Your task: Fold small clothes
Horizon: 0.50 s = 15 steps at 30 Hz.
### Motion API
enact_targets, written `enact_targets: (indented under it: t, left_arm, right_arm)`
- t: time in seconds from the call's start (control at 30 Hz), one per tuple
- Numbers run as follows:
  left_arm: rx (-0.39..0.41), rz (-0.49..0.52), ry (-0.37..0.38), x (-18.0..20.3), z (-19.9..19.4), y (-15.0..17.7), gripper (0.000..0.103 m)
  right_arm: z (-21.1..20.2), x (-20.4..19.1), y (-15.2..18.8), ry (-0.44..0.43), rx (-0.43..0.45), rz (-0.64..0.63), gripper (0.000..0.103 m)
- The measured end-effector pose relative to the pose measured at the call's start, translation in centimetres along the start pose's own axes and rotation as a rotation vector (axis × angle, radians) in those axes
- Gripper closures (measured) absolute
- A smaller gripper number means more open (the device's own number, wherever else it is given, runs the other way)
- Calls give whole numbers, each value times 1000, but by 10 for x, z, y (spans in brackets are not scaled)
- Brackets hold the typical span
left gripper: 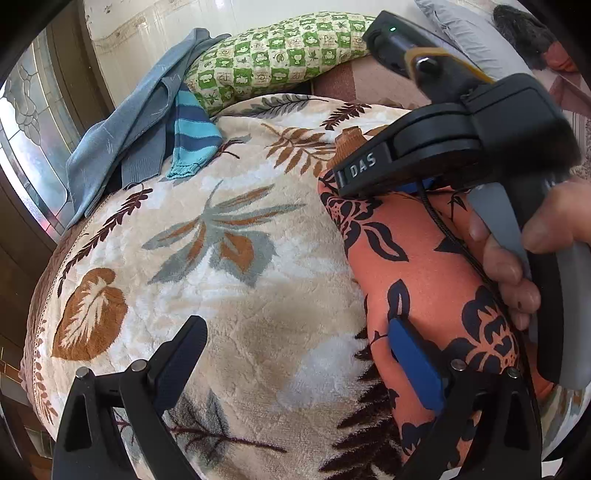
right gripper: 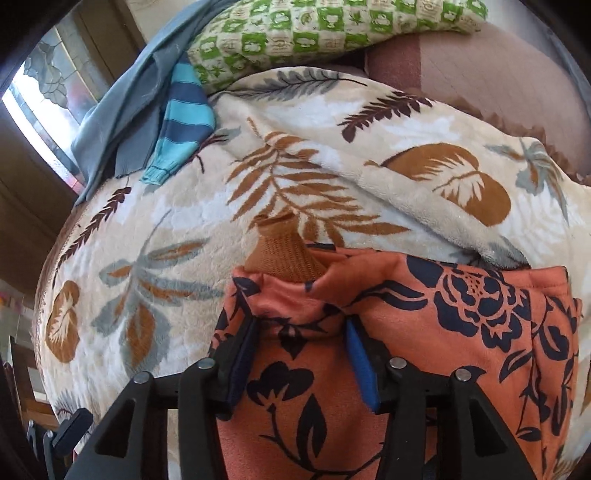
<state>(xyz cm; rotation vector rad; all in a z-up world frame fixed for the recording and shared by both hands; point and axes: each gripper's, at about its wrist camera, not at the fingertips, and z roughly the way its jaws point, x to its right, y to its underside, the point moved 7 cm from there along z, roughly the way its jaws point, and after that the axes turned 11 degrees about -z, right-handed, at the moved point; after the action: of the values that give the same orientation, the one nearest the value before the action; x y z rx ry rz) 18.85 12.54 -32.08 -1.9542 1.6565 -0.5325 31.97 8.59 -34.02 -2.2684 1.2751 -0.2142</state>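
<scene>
An orange garment with a dark floral print (left gripper: 417, 266) lies on a cream leaf-patterned blanket (left gripper: 229, 280). My left gripper (left gripper: 295, 354) is open, its left finger over bare blanket, its blue-padded right finger resting on the garment's left edge. My right gripper (left gripper: 369, 173) shows in the left wrist view, low over the garment's far end. In the right wrist view it (right gripper: 301, 343) stands open with both fingers pressed down on the garment (right gripper: 424, 325), cloth bunched between them. An orange knit piece (right gripper: 284, 251) pokes out from the garment's far edge.
A pile of blue clothes with a striped turquoise sleeve (left gripper: 192, 136) lies at the blanket's far left. A green checked pillow (left gripper: 280, 55) sits behind it, a grey pillow (left gripper: 469, 33) at far right. A window (left gripper: 22, 122) is at left.
</scene>
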Motion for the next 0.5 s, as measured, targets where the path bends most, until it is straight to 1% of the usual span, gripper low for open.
enact_targets:
  t: [0.13, 0.2, 0.33, 0.43, 0.5]
  left_arm:
    - [19, 15, -1, 0, -2, 2, 4]
    - [19, 8, -2, -2, -3, 3, 4]
    - [8, -33, 1, -5, -1, 4, 4]
    - [16, -35, -15, -3, -2, 3, 3]
    - [38, -26, -45, -2, -2, 3, 0]
  right_arm:
    - [-22, 10, 6, -92, 48, 81, 49]
    - [-39, 16, 11, -115, 73, 112, 49]
    - [-82, 28, 26, -124, 137, 118, 49]
    - [-112, 39, 45, -117, 169, 114, 49]
    - [-127, 45, 63, -119, 178, 118, 49]
